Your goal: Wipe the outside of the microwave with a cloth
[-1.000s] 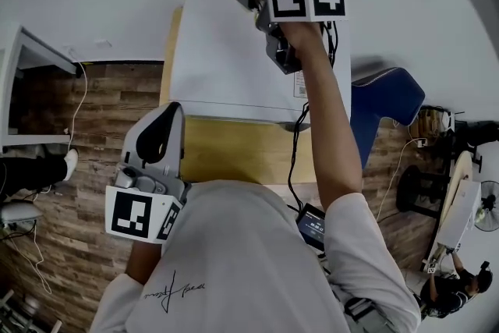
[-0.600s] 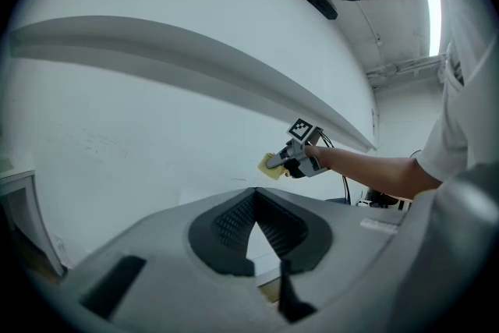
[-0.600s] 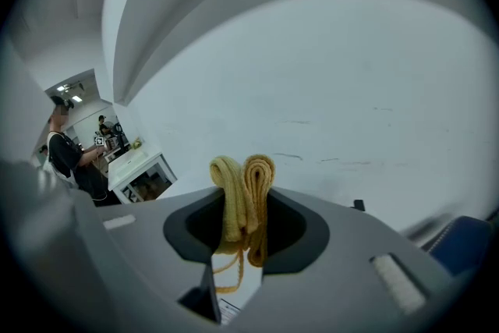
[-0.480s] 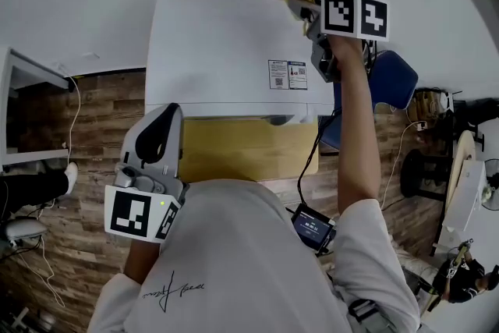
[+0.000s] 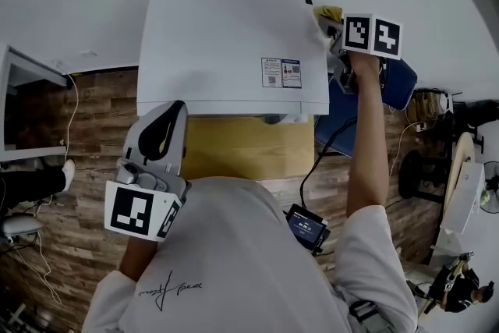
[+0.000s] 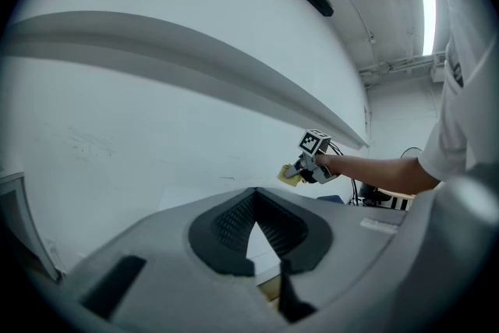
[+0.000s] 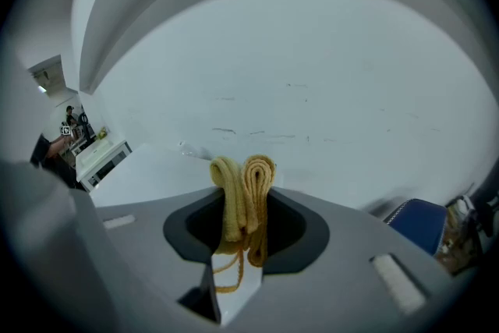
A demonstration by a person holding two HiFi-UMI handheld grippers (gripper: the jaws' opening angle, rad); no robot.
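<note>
Cloth (image 7: 243,187) pinched in right gripper's (image 7: 238,238) jaws, seemingly at microwave's (image 5: 226,43) far corner; left gripper (image 6: 253,207) closed, empty.

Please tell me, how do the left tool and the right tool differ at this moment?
The right tool is shut on a yellow cloth; the left tool has its jaws together on nothing. The right tool is stretched out to the far right corner of the microwave; the left tool is close to the body, on the microwave's near side. Both carry a marker cube.
</note>
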